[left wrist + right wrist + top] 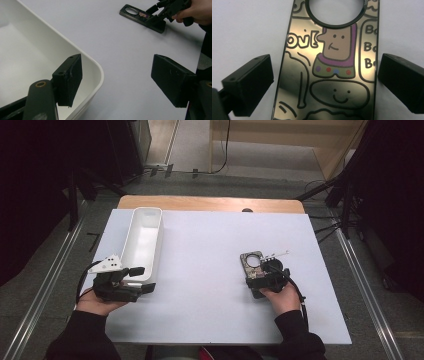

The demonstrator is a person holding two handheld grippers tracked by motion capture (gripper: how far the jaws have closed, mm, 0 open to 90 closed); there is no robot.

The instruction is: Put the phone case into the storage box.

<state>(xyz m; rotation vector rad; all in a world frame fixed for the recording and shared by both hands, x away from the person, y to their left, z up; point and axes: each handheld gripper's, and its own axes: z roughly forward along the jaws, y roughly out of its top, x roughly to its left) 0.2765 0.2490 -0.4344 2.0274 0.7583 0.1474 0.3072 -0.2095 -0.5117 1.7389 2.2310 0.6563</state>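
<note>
A dark, glossy phone case (pixel 337 50) with cartoon figures and a round hole lies flat on the pale sheet (pixel 200 270). My right gripper (pixel 327 75) is open just above it, one jaw off each long edge, neither touching. From above, the right gripper (pixel 265 272) covers the near end of the case (pixel 251 261). A white oblong bin (pixel 143 240) stands empty at the left. My left gripper (pixel 117 80) is open astride the near corner of the bin (pixel 97 67), one jaw over the inside, one outside.
A small silvery strip (pixel 277 254) lies just beyond the case. The left gripper view also takes in the case (pixel 140 16) and the other hand (pixel 197 11) far off. The sheet covers a wooden table (pixel 210 202), with dark stands and cables at both sides.
</note>
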